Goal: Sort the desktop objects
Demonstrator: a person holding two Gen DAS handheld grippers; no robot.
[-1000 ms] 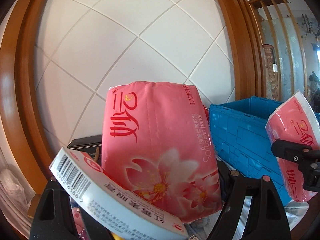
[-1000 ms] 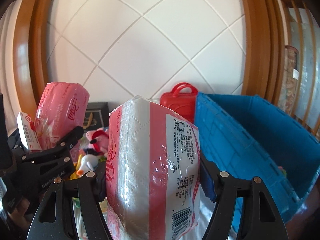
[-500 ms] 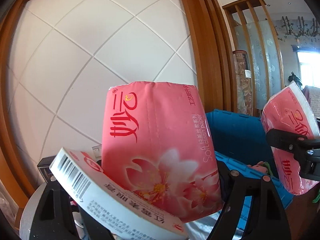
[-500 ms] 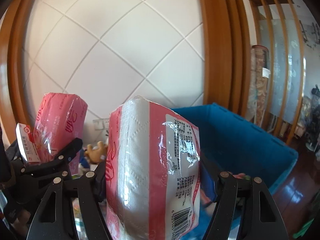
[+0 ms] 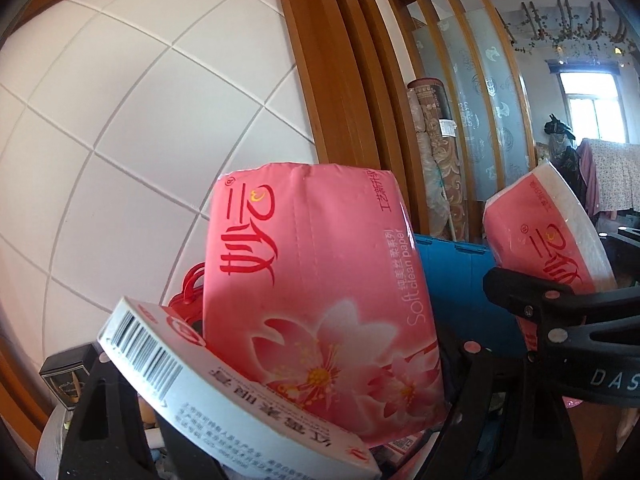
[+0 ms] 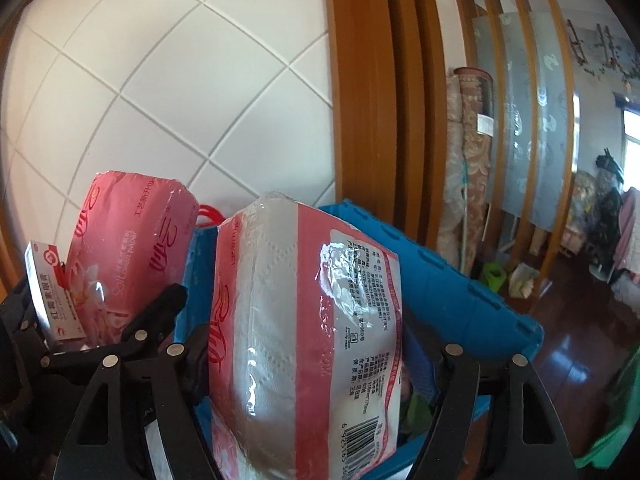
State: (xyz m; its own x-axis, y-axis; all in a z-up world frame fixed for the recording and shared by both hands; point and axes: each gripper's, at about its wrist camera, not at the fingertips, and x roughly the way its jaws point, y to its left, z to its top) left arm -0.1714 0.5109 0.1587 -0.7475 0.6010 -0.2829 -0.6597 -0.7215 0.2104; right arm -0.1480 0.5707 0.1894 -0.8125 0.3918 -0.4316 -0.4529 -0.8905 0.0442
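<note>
Pink tissue pack (image 5: 316,300) and box (image 5: 224,392) pinched in your left tool (image 5: 304,420); right tool (image 6: 308,400) pinches another pack (image 6: 304,320). Soft, light, slippery film: grip mid-body.

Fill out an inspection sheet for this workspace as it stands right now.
Surface: not visible in either wrist view.
Job's things: pink tissue pack and small white medicine box, both held in the left gripper; second tissue pack held in the right gripper; blue crate right behind them.
Clutter: red handled item and dark box low by the wall.
Grippers: both clamped on their loads and raised in front of the crate.
Cables: nothing seen.
Surroundings: white tiled wall, wooden frame, rolled patterned fabric, dark wooden floor.
</note>
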